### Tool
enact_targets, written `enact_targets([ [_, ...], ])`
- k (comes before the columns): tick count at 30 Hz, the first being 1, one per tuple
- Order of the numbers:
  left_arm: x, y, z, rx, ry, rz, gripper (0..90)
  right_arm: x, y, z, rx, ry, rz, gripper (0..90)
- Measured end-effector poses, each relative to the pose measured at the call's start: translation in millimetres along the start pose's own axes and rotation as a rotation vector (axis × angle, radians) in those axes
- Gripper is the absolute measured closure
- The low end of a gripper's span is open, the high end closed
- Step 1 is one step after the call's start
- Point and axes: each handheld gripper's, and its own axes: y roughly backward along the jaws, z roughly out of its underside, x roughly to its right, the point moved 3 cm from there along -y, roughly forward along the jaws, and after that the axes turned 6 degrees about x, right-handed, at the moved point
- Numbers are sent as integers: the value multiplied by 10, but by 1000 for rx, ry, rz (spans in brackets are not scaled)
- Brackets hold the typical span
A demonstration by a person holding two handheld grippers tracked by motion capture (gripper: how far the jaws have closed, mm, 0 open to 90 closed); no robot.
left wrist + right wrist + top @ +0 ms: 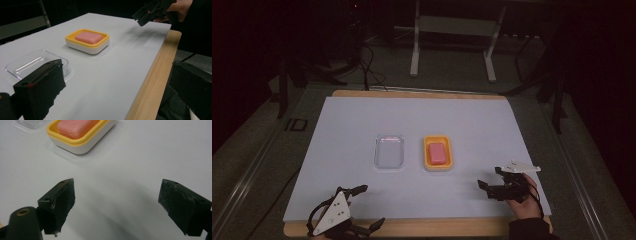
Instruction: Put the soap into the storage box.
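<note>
While the left gripper (368, 206) rests at the near left edge of the counter (352, 120), its jaws stand wide apart with nothing between them, one over the white sheet and the other out past the wooden rim. Ahead of it, near the middle of the sheet, lies a clear plastic tray (389, 151), flat and bare inside; in the left gripper view it sits just beyond the left jaw. Just beside the tray on its right, apart from it, stands a yellow soap dish (437, 153) with a white base, and a pink soap bar (438, 153) lies flat inside it. Farther right and nearer the person, the right gripper (490, 178) hovers over the sheet, held in a hand (524, 200) that comes in from the near edge, a grey plate on top. Its jaws are also spread wide and hold nothing, pointing left toward the dish, which sits well ahead of them in the right gripper view.
</note>
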Motion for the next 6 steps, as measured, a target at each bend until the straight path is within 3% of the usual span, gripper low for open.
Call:
enact_targets([
  [6,-1,-3,1,-3,-3,1,8,24,2,5,0,-6,11,136],
])
